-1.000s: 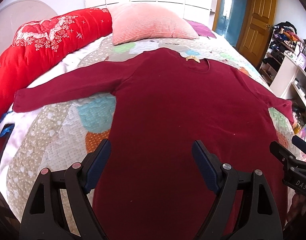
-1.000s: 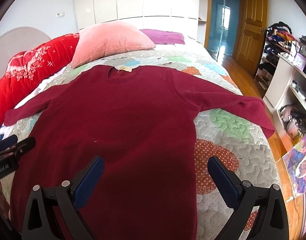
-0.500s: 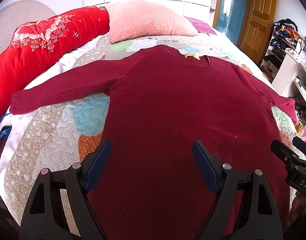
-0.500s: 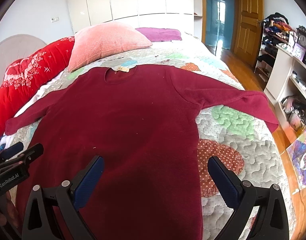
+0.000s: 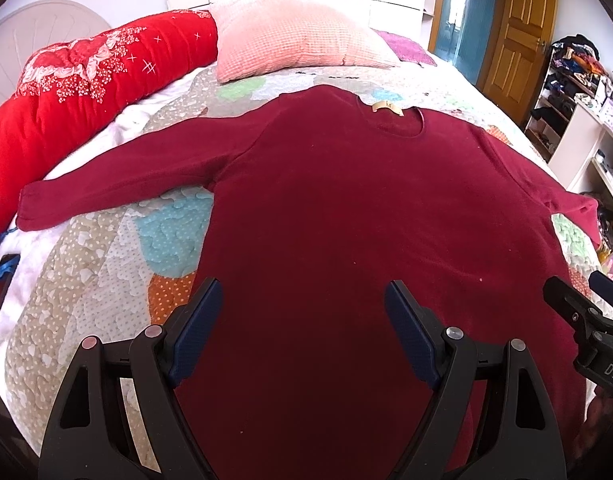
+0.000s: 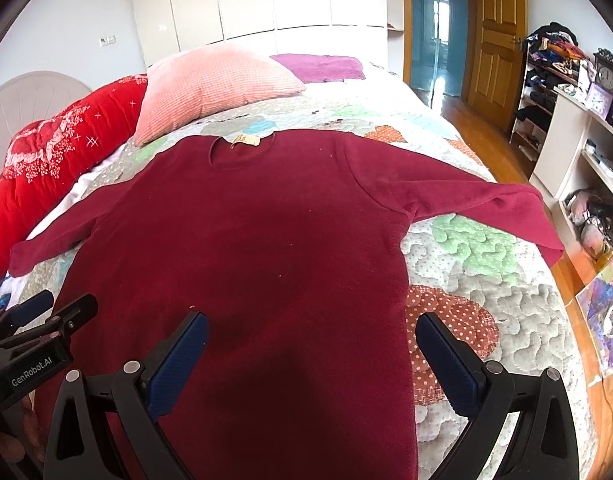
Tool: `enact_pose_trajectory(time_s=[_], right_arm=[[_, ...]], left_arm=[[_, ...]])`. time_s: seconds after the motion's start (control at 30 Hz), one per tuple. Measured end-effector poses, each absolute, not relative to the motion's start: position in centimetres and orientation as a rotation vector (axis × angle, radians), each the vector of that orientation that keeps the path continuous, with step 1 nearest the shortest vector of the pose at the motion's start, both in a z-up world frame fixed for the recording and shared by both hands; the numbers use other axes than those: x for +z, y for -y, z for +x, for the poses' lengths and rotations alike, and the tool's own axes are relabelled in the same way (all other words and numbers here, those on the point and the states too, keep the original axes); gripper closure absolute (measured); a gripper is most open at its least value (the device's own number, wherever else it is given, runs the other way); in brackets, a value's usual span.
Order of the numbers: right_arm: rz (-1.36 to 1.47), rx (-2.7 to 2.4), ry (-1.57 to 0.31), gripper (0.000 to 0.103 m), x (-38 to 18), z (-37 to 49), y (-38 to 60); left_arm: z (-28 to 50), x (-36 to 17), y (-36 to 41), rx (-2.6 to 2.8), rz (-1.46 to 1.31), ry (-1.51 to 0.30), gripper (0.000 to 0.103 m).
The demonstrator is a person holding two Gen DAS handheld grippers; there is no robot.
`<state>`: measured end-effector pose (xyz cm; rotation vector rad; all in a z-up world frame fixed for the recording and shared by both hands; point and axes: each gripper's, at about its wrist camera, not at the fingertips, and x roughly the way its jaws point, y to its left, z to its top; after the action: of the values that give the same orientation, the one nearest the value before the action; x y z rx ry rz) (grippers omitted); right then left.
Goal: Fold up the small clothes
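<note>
A dark red long-sleeved sweater (image 5: 346, 220) lies flat and face up on the quilted bed, collar at the far end, both sleeves spread out; it also shows in the right wrist view (image 6: 258, 248). My left gripper (image 5: 302, 308) is open and empty above the lower left part of the sweater's body. My right gripper (image 6: 312, 340) is open and empty above the lower right part, its right finger over the quilt beside the hem edge. The left sleeve cuff (image 5: 30, 208) lies near the red bolster. The right sleeve cuff (image 6: 538, 224) reaches the bed's right edge.
A patchwork quilt (image 5: 106, 272) covers the bed. A red bolster (image 5: 78, 84) and a pink pillow (image 5: 298, 36) lie at the head. A purple cloth (image 6: 318, 66) lies behind the pillow. Shelves (image 6: 578, 120) and a wooden door (image 6: 494, 36) stand on the right.
Both grippers have moved forward and a little up over the sweater; the sweater looks nearer and larger. Both stay open. The sweater has not moved.
</note>
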<state>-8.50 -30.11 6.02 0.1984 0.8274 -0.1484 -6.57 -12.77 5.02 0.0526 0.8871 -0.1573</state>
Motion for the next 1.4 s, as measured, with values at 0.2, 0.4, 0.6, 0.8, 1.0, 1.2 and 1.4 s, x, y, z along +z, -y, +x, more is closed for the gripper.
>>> enact_pose_trajectory(time_s=[0.2,0.4,0.6,0.8,1.0,1.2,1.4], right_arm=[[0.202,-0.144,-0.831,0.000,5.9,-8.1,30.0],[0.197,-0.139,-0.833,0.000,5.9,-7.3,29.7],[0.203,-0.132,-0.830,0.000,5.7,-6.7,29.3],[0.199,-0.126,-0.837,0.000,5.6,-6.1,29.0],[0.202,-0.114,-0.842,0.000,5.4,-5.5,28.4],[0.180,-0.094,-0.847,0.000,5.1,-4.6,27.1],[0.180,-0.056,-0.853,0.000,5.1,-3.9,25.9]], left_arm=[[-6.0,4.8,12.7,-0.153,0.046,-0.891,0.020],[-5.4,4.6,12.5,-0.148,0.037,-0.897,0.020],[-4.9,4.2,12.4,-0.146,0.033,-0.905,0.020],[-4.6,4.2,12.0,-0.139,0.026,-0.908,0.020],[-3.9,4.2,10.7,-0.126,0.001,-0.913,0.020],[-2.9,4.8,7.4,-0.108,-0.080,-0.916,0.020],[-0.4,5.1,-2.0,0.019,-0.286,-0.924,0.020]])
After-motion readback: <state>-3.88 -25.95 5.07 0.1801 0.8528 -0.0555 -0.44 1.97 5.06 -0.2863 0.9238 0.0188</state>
